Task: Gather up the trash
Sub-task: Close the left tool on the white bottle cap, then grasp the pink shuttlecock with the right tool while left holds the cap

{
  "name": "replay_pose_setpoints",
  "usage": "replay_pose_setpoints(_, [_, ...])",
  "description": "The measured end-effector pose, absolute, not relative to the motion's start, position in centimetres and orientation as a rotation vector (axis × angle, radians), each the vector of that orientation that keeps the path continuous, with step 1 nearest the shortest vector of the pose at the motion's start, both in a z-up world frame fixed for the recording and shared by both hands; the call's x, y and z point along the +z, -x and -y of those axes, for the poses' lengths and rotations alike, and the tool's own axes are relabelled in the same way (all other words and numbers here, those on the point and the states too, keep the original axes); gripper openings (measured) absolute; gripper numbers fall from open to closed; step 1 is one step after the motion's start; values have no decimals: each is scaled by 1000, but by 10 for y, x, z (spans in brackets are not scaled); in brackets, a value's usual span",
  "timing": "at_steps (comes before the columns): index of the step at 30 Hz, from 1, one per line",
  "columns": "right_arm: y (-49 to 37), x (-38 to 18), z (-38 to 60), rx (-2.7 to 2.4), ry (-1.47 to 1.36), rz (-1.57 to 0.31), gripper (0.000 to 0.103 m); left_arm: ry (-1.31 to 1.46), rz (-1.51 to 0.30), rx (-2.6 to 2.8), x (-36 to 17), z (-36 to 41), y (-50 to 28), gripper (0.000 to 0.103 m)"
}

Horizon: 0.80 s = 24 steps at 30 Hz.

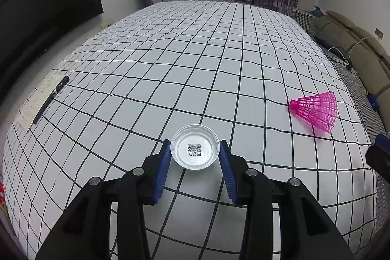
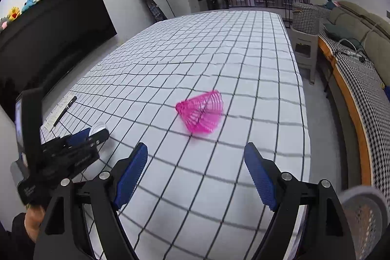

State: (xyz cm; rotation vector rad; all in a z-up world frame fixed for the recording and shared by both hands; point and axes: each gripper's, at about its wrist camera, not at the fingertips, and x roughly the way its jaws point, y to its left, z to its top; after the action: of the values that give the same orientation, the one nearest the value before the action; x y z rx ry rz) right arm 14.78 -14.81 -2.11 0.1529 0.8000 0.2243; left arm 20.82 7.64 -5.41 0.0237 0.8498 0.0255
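Observation:
A small clear plastic cup point(image 1: 195, 150) with a QR code on its bottom sits on the checked tablecloth point(image 1: 195, 65). My left gripper point(image 1: 195, 141) is shut on it, one blue pad pressed against each side of the rim. The right wrist view shows that gripper point(image 2: 93, 134) low on the left with the cup point(image 2: 97, 126) at its tips. A pink plastic shuttlecock point(image 2: 201, 112) lies on its side straight ahead of my right gripper point(image 2: 196, 148), which stands open and short of it with nothing between its fingers. The shuttlecock point(image 1: 315, 111) lies to the right of the cup.
A black pen point(image 1: 51, 99) lies on a notepad point(image 1: 36, 104) near the table's left edge. A sofa point(image 2: 360, 60) and a stool point(image 2: 304, 50) stand past the right edge. A mesh chair back point(image 2: 363, 218) is close at the lower right. A dark screen point(image 2: 48, 35) hangs on the left wall.

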Motion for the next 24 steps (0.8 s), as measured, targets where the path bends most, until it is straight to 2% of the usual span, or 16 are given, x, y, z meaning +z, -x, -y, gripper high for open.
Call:
replay_pose_setpoints(12, [-226,-11,136,313,-37,-833,78,27,-830,36,-47,-88,-204,39])
replay_pose_setpoints(24, [-286,-27,116,506,71,-975,78,27,-838,44,-51,-93,-207,39])
